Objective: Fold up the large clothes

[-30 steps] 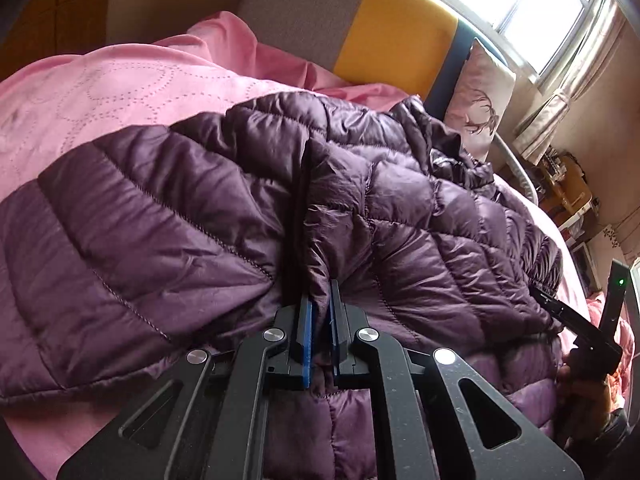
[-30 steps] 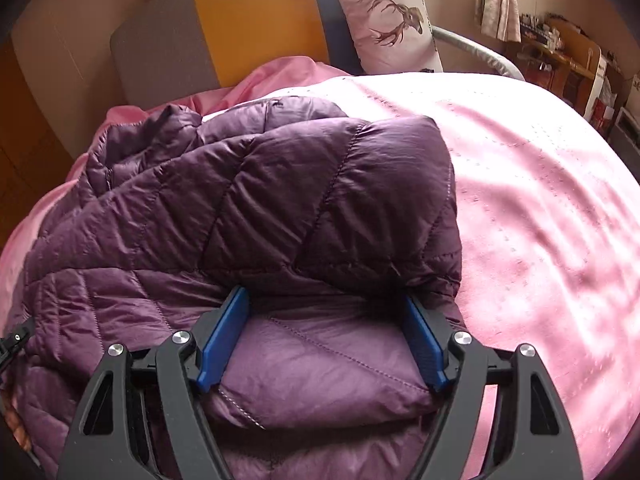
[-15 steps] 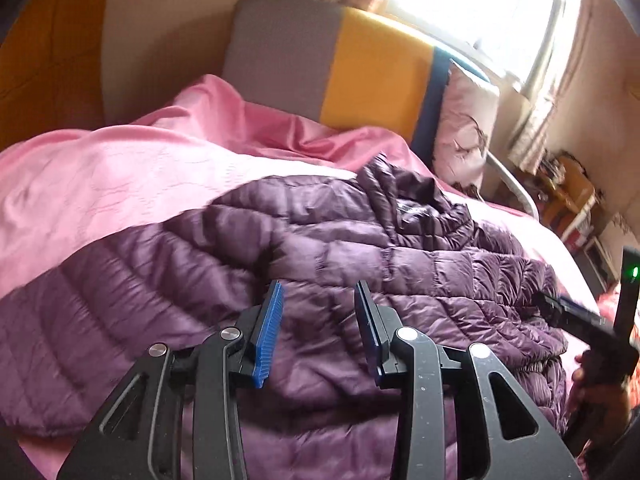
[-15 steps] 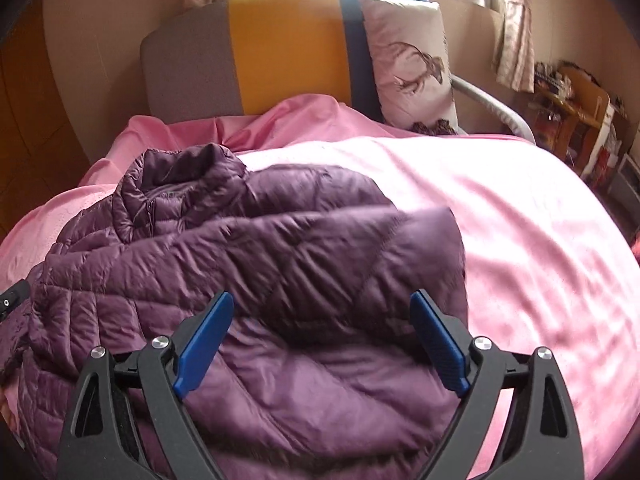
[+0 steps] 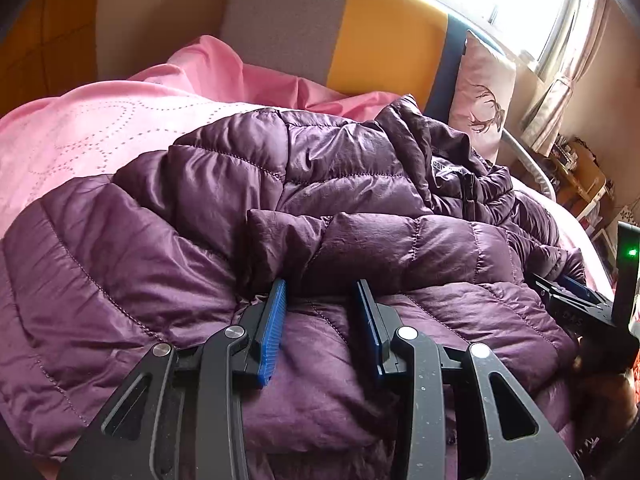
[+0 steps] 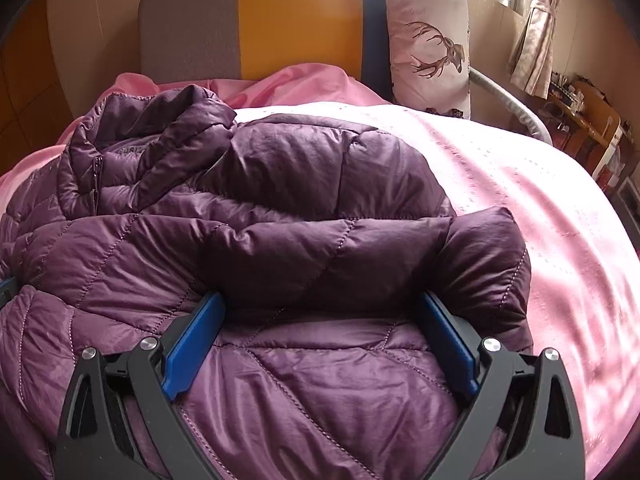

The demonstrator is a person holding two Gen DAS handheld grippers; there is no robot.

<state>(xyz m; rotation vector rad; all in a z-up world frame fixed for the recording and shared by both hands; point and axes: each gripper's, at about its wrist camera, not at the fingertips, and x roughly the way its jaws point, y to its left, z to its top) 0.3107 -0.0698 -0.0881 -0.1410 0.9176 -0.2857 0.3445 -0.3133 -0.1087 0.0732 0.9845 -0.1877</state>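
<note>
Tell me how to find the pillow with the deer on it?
Look at the bed's headboard, striped grey, yellow and dark blue. At its right end, beside the blue stripe, the pillow stands upright above the pink bedspread. It is the only pale cushion, with a brown antlered deer drawn on it.

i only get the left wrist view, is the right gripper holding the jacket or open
Observer: The right gripper is open, its jaws wide apart over the jacket.
Operator: whats past the jacket on that side
Observer: Bare pink bedspread, running out to the edge of the bed.
Operator: is that sleeve folded in
Observer: Yes, the sleeve lies across the body, its cuff by the right-hand finger.
</note>
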